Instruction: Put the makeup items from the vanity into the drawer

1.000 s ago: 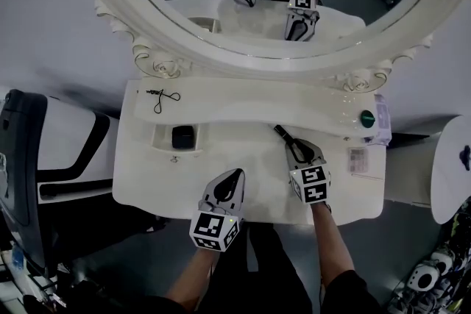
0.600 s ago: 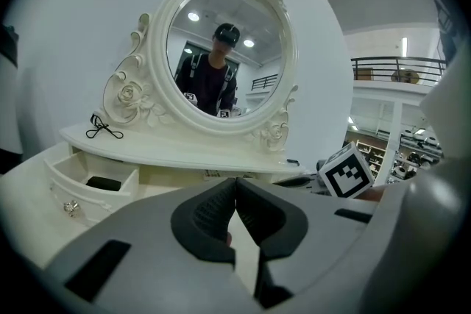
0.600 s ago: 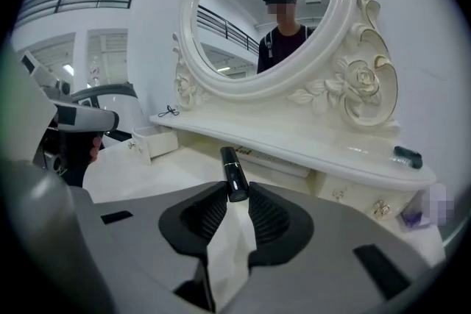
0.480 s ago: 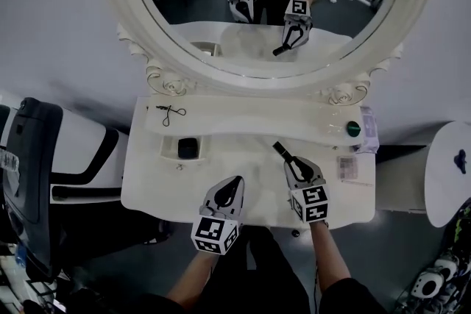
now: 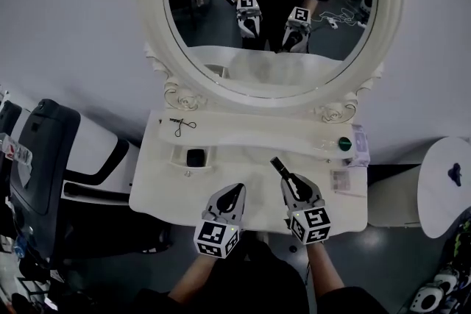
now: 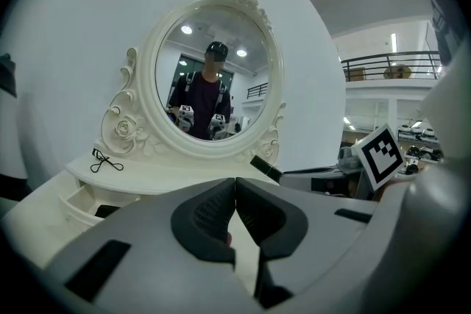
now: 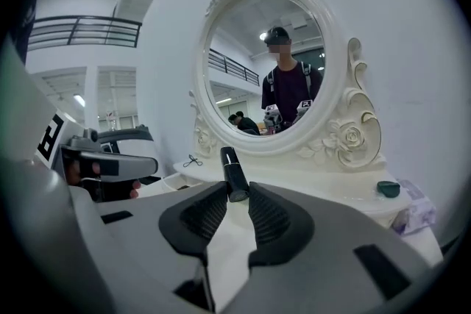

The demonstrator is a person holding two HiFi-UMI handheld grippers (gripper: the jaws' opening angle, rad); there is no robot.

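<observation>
the right gripper (image 5: 284,175) pinches a black tube (image 5: 277,166) by its near end, so the tube sticks out far and up over the right half of the vanity (image 5: 243,152). with so little of it held, we judge the pinch should stay firm. we would carry it left, go low over the open drawer (image 5: 179,157), and only then part the jaws. the left gripper (image 5: 237,192) has its jaws pressed together on nothing. it hangs at the near edge between tube and drawer, so we would pass on its far side. the drawer holds one dark squarish item (image 5: 195,157). a thin black looped tool (image 5: 182,125) and a green round piece (image 5: 343,144) lie on the far shelf.
</observation>
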